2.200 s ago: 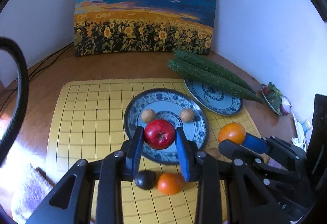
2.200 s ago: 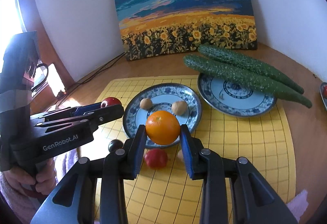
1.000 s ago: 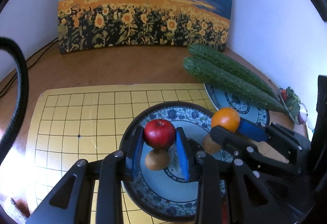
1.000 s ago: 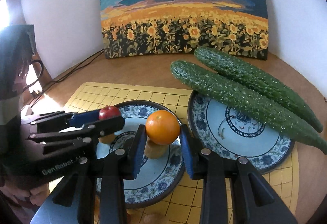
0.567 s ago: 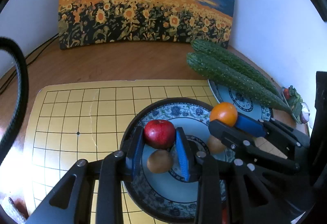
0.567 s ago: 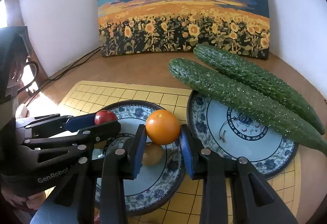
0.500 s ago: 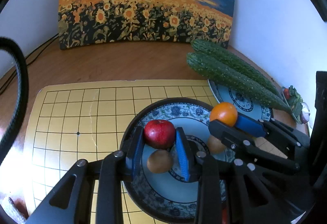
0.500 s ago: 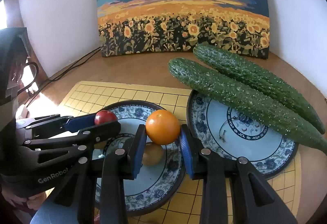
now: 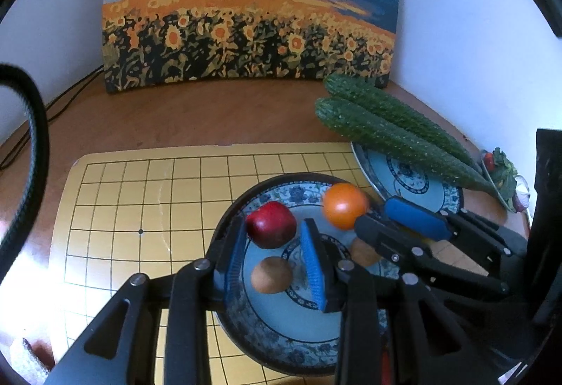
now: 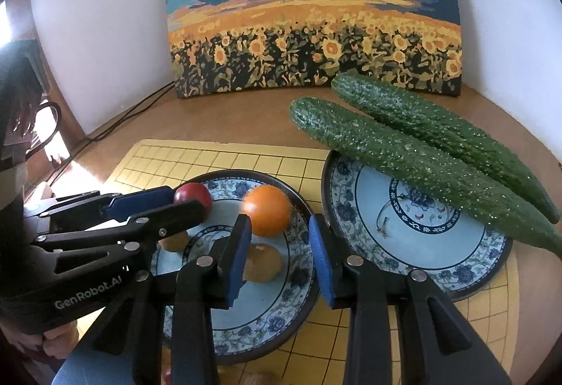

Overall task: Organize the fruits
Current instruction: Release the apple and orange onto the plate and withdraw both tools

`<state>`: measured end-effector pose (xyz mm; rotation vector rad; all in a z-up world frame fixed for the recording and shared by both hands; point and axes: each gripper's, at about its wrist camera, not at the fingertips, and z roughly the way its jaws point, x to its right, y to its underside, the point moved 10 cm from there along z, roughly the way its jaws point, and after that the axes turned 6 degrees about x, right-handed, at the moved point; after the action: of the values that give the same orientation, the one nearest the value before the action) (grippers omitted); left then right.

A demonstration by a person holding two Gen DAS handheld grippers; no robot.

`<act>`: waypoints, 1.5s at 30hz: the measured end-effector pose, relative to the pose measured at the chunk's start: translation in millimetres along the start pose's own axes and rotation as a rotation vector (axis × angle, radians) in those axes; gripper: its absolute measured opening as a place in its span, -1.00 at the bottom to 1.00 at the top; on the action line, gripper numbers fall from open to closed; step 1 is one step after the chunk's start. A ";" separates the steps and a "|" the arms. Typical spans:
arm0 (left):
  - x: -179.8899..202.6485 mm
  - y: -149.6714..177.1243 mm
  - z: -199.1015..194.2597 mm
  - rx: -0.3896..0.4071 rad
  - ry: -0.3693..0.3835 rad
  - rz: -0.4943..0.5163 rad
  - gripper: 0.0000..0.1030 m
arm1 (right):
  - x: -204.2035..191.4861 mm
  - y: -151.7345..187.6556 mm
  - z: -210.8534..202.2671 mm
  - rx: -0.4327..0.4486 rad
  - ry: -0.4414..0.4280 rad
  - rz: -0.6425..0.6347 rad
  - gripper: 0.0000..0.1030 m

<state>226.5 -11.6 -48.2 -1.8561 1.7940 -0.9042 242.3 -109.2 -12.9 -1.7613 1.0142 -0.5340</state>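
A sunflower-field painting (image 9: 251, 9) leans on the white wall behind a yellow gridded mat (image 9: 147, 206). Over the blue-patterned round plate (image 10: 281, 311), already holding two small brown fruits, the left gripper (image 9: 272, 234) barely pinches a red apple (image 9: 270, 224); the right gripper (image 10: 279, 232) has parted from a round orange (image 10: 267, 209), jaws opening. Placement seems nearly done. "GenRobot.AI" marks the left gripper.

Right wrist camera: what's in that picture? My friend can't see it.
An orange sits at the tips of the right gripper, above a blue patterned plate holding two brown fruits. The left gripper reaches in beside it with a red apple at its tips; two cucumbers lie across a second plate.
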 end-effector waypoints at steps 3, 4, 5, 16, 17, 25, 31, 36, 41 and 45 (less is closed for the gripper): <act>1.1 -0.4 -4.7 0.003 0.006 0.004 -0.36 | -0.6 -0.2 -4.8 0.007 -0.003 0.003 -0.28; 1.5 -0.3 -6.4 0.004 0.005 0.007 -0.36 | -0.2 -0.6 -7.0 0.008 -0.004 0.003 -0.28; 1.7 0.0 -8.2 0.006 0.004 0.011 -0.36 | 0.2 -0.7 -8.7 0.008 -0.004 0.004 -0.25; 2.8 6.3 -25.5 0.005 0.010 0.010 -0.35 | -1.5 0.9 -31.8 0.011 -0.022 0.025 -0.16; 2.6 7.6 -27.8 0.005 0.009 0.011 -0.35 | -2.0 1.5 -34.1 0.012 -0.025 0.029 -0.15; -0.6 22.5 -47.1 -0.006 0.000 0.004 -0.35 | -12.9 9.8 -54.7 0.007 -0.039 0.039 -0.08; -5.9 32.7 -59.9 -0.006 -0.008 -0.003 -0.35 | -20.9 17.1 -70.4 0.009 -0.049 0.050 -0.07; -12.3 43.3 -71.0 -0.007 -0.009 -0.025 -0.35 | -24.3 26.2 -79.6 0.005 -0.045 0.047 -0.07; -16.3 51.1 -80.7 -0.004 -0.013 -0.034 -0.35 | -24.0 36.0 -87.3 0.006 -0.036 0.051 -0.06; -18.9 57.6 -87.8 0.000 -0.011 -0.046 -0.34 | -22.5 44.2 -93.4 0.006 -0.034 0.064 -0.06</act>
<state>125.0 14.6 -28.7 -1.9053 1.7513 -0.9084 143.8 -147.7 -12.7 -1.7212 1.0402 -0.4649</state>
